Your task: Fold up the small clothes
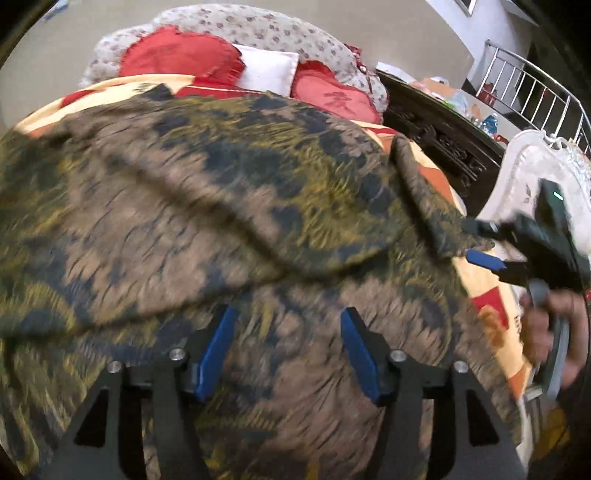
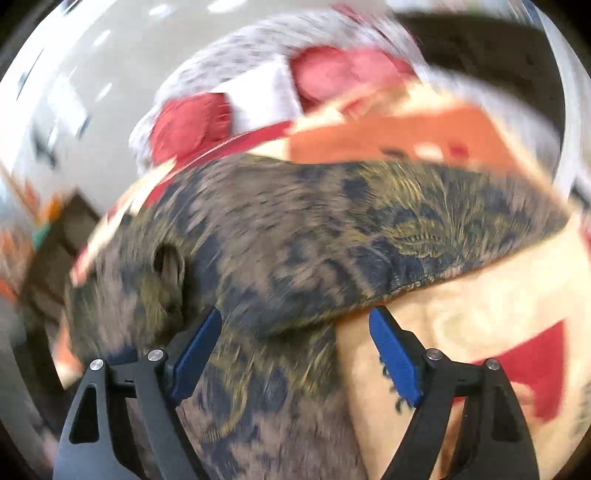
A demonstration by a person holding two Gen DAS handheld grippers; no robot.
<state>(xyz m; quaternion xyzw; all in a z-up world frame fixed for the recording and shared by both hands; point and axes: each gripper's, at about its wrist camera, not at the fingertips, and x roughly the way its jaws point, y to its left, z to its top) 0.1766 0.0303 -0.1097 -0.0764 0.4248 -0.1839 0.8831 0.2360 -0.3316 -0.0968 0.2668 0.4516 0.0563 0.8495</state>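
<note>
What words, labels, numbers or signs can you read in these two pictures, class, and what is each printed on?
None can be read for sure.
Red cushion: a darker character-like motif, too blurred to read.
Bedspread: dark marks beside the right gripper's finger, blurred, unreadable.
Patterned garment: no text.

A bedroom in a home: a bed [image 1: 491, 291] under a patterned quilt, red pillows [image 1: 181, 55] (one white [image 1: 267, 70]) against a floral bolster [image 1: 258, 26], dark carved furniture [image 1: 443, 136] beside it.
</note>
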